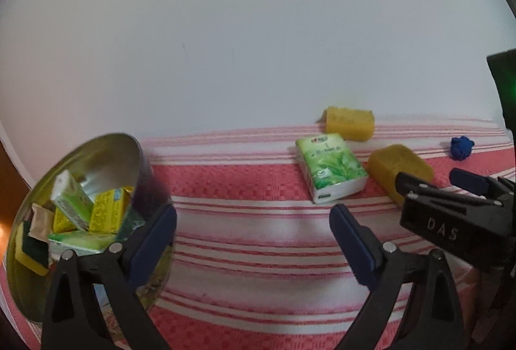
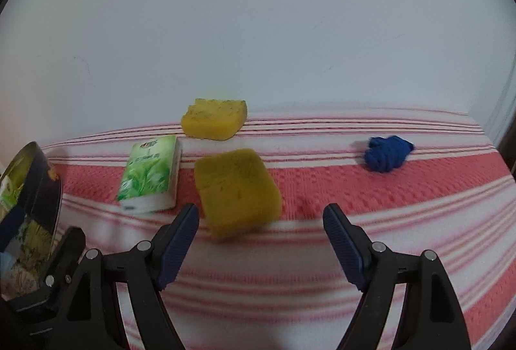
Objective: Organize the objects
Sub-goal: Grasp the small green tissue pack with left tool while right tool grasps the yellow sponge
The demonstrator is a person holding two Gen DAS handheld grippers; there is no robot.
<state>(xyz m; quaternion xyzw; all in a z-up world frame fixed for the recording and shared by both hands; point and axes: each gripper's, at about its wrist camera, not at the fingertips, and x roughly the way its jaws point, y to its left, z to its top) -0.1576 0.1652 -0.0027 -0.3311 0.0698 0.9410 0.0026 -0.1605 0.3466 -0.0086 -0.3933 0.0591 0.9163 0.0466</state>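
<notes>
Both hand-held grippers — left (image 1: 253, 222), right (image 2: 261, 222) — wide open, empty, above striped cloth (image 2: 322, 253).

shiny metal tin (image 1: 96, 153); woven cloth (image 2: 322, 188); porous sponge (image 2: 237, 192).

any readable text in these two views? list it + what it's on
"DAS": raised letters on the black body of the right gripper, seen in the left wrist view.
Green tissue pack: red logo and a line of print on top, too blurred to read in either view.
Yellow packet in the metal tin: dark print, too small to read.
Sponges, blue cloth, striped tablecloth: no text.
</notes>
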